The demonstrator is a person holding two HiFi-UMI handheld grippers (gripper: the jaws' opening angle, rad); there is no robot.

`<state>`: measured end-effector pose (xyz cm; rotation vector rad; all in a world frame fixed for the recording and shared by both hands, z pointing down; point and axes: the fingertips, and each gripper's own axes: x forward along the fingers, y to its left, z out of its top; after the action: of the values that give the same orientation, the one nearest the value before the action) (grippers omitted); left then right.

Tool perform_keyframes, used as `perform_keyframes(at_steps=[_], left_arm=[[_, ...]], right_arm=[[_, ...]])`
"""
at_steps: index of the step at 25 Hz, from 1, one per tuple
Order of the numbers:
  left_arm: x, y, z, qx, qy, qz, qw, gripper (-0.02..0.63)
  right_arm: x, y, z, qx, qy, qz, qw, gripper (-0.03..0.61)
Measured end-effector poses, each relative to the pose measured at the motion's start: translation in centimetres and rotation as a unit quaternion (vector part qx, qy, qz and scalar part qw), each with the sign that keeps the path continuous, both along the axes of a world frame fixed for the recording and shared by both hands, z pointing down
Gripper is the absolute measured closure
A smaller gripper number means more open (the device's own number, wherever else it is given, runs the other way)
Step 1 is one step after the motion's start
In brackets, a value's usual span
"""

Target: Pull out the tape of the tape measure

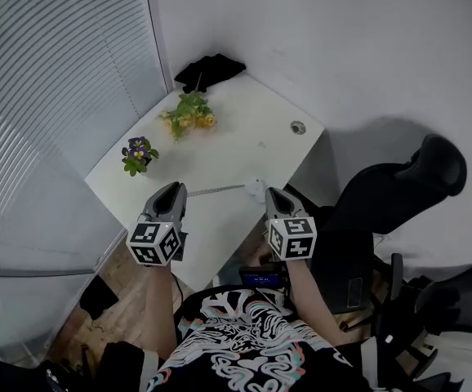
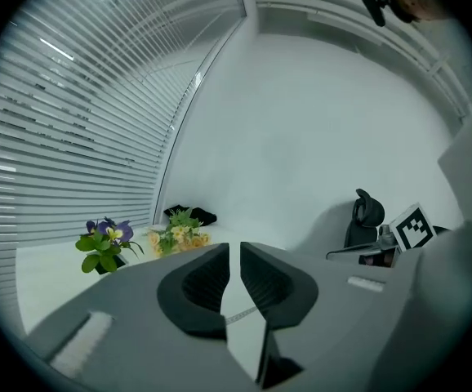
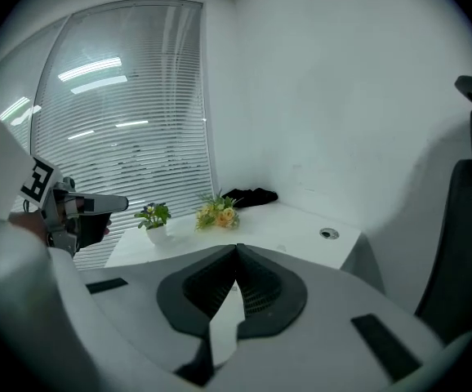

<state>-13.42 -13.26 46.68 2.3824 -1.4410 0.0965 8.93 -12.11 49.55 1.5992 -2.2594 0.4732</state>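
Observation:
On the white table (image 1: 244,149) lies a small pale tape measure (image 1: 256,189), a length of its thin tape (image 1: 220,190) drawn out to the left. My left gripper (image 1: 173,189) hovers at the tape's left end; in the left gripper view its jaws (image 2: 234,256) stand a narrow gap apart, nothing between the pads, and a strip of tape (image 2: 241,311) shows on the table below. My right gripper (image 1: 275,194) sits just right of the case. Its jaws (image 3: 237,251) are shut tip to tip and hold nothing.
A potted purple flower (image 1: 138,153) and a yellow flower bunch (image 1: 189,114) stand on the table's left and back, a black cloth (image 1: 210,70) in the far corner, a cable hole (image 1: 299,127) at the right. Black office chairs (image 1: 399,194) are to the right, window blinds to the left.

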Motion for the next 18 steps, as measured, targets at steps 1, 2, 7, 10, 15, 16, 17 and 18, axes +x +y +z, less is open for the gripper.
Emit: perform_keyframes(at_steps=[1, 2, 7, 10, 15, 16, 17, 18], left_arm=[[0.1, 0.1, -0.4, 0.003, 0.001, 0.001, 1.0, 0.579], [0.2, 0.3, -0.8, 0.008, 0.0, 0.0, 1.0, 0.592], [-0.6, 0.7, -2.2, 0.031, -0.004, -0.025, 0.9992, 0.609], [-1.0, 0.7, -2.3, 0.03, -0.004, -0.033, 0.999, 0.611], [-0.6, 0.8, -2.0, 0.029, -0.017, -0.025, 0.9991, 0.611], [-0.5, 0.8, -2.0, 0.029, -0.021, -0.023, 0.9991, 0.611], [-0.4, 0.8, -2.0, 0.029, -0.022, -0.021, 0.9991, 0.611], [-0.3, 0.8, -2.0, 0.029, -0.022, -0.02, 0.9992, 0.611]], right_arm=[[-0.2, 0.1, -0.2, 0.002, -0.006, -0.002, 1.0, 0.577], [-0.3, 0.2, -0.4, 0.004, -0.011, -0.002, 1.0, 0.577], [-0.9, 0.4, -1.1, 0.015, 0.001, -0.013, 1.0, 0.577], [-1.0, 0.4, -1.4, 0.02, 0.006, -0.014, 1.0, 0.577], [-1.3, 0.5, -1.3, 0.02, 0.017, -0.023, 0.999, 0.577], [-1.3, 0.5, -1.3, 0.02, 0.016, -0.022, 0.999, 0.577], [-1.2, 0.5, -1.4, 0.021, 0.016, -0.022, 0.999, 0.577], [-1.2, 0.5, -1.4, 0.021, 0.016, -0.023, 0.999, 0.577]])
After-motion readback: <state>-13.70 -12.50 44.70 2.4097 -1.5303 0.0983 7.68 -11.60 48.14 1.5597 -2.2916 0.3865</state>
